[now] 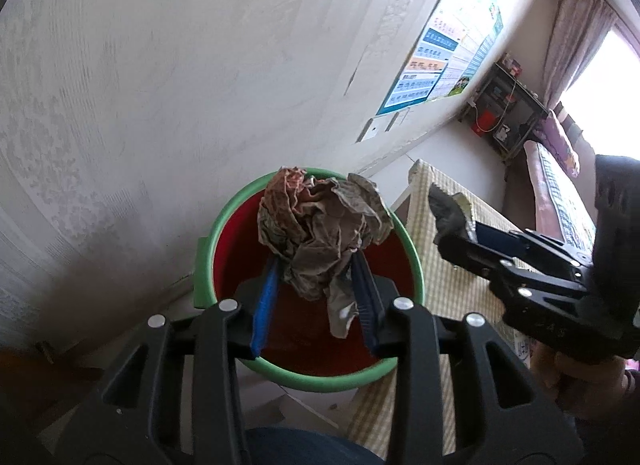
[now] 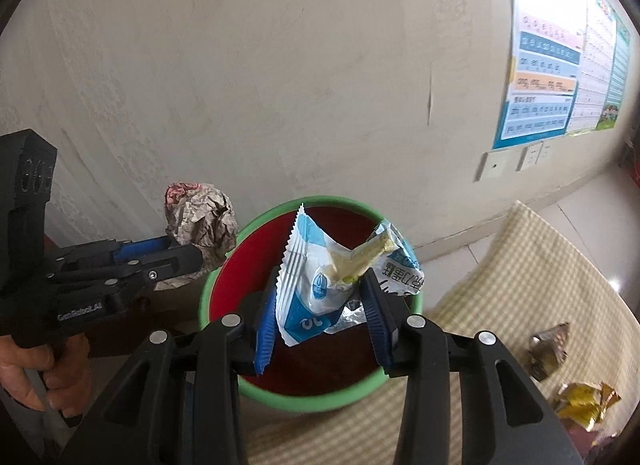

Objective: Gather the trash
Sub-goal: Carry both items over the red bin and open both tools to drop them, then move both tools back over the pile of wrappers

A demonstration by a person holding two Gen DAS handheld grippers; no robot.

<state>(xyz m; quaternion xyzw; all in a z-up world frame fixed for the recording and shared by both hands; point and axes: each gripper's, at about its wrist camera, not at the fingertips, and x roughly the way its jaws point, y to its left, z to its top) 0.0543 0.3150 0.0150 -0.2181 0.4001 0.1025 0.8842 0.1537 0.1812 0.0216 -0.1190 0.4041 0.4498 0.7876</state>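
Right wrist view: a snack wrapper (image 2: 320, 285) is held in the right claw (image 2: 322, 305) over the bin (image 2: 224, 265); crumpled paper (image 1: 320, 233) is clamped in the left claw (image 1: 316, 293) above it. Two wrappers (image 2: 588, 405) remain on the checked cloth (image 2: 520, 265).

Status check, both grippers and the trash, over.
Left gripper shut on crumpled paper over bin. Right gripper shut on snack wrapper over same bin. Two wrappers remain on checked cloth. Nothing blocking.
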